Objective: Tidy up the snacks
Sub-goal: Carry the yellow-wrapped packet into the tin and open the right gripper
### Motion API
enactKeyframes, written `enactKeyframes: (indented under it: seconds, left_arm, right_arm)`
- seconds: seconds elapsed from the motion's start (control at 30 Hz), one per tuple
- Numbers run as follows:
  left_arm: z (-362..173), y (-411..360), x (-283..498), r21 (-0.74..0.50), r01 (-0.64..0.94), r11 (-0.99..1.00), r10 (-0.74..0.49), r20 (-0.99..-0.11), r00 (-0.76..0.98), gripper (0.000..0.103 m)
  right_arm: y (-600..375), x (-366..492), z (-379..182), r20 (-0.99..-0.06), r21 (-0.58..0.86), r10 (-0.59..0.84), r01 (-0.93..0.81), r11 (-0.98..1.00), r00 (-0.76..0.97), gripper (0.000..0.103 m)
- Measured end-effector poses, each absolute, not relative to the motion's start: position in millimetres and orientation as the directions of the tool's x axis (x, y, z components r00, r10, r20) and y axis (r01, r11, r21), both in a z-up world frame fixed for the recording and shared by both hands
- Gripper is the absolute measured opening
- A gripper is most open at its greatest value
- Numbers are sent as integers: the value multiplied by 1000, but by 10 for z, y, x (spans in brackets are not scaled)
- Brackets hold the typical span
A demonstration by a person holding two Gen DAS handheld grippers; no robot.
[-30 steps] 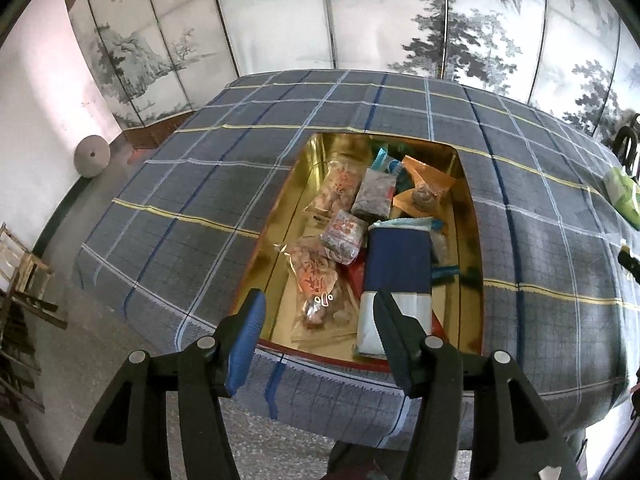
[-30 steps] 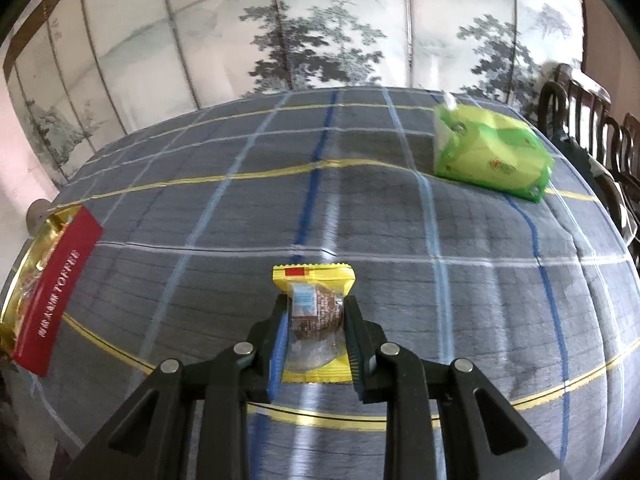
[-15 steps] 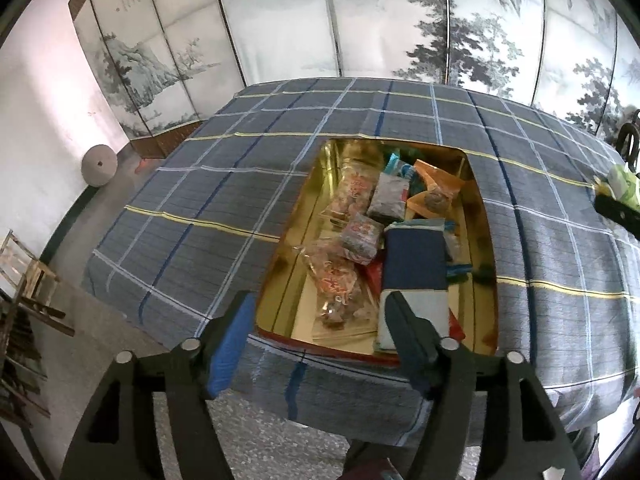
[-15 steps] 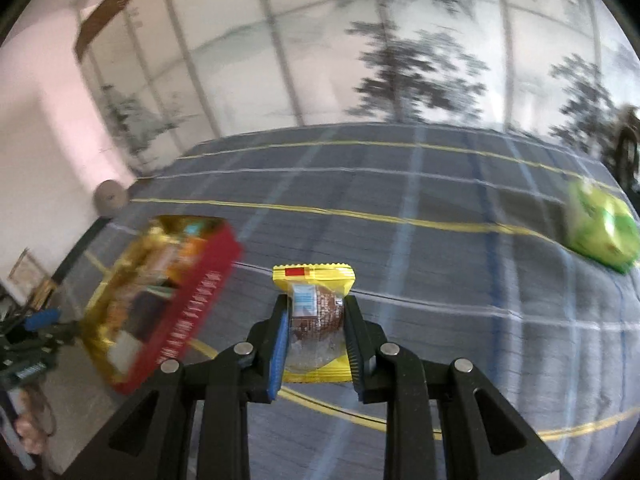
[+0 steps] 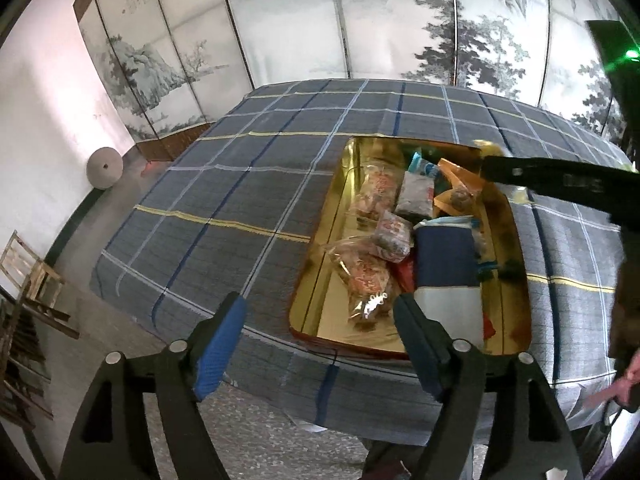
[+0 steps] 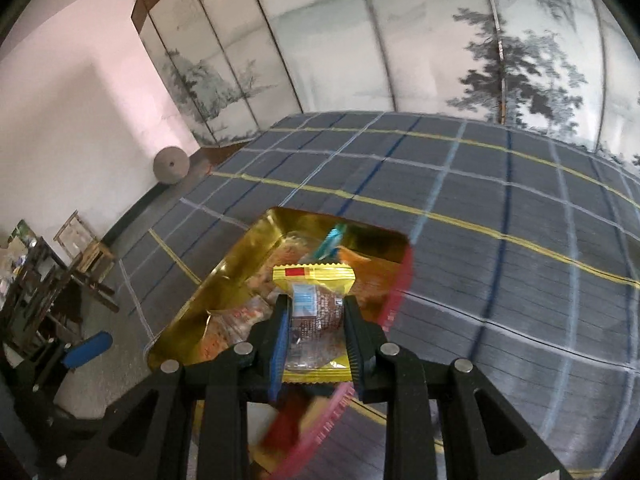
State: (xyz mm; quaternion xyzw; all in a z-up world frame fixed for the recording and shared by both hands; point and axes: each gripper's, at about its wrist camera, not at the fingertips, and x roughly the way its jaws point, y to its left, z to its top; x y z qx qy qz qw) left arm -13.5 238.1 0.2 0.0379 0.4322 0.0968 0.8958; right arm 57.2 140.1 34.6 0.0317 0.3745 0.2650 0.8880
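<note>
A gold tin tray (image 5: 316, 280) with red sides lies on the plaid tablecloth and holds several snack packets and a navy-and-white pack (image 5: 444, 264). My left gripper (image 5: 316, 308) hovers before the tray's near left corner. Its jaws are opening and nothing is between them. My right gripper (image 6: 316, 302) is shut on a yellow-wrapped brown snack (image 6: 312, 276) and hangs over the tray (image 6: 240, 248). In the left wrist view the right gripper's arm (image 5: 560, 180) reaches in from the right above the tray's far corner.
The tablecloth's near edge (image 5: 280, 364) drops to a speckled floor. A painted folding screen (image 5: 360, 20) stands behind the table. A wooden chair (image 5: 28, 276) and a round grey disc (image 5: 105, 168) sit at the left. A person's hand (image 5: 628, 376) shows at the right edge.
The right gripper has swung left with the yellow snack, from the open cloth to above the tray. The left gripper's jaws have spread wider, and the tray has drifted right in its view.
</note>
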Motion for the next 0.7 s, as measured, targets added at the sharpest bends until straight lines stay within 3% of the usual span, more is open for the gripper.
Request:
enactKeyframes:
  seconds: [0.53, 0.7]
  left_arm:
    - [-35, 2675, -129, 67, -166, 984, 159, -750, 642, 95]
    - [32, 2705, -213, 59, -176, 983, 167, -701, 693, 95]
  right_arm:
    - [2072, 891, 129, -692, 238, 475, -450, 861, 543, 27]
    - [2124, 846, 147, -687, 218, 464, -450, 866, 559, 28]
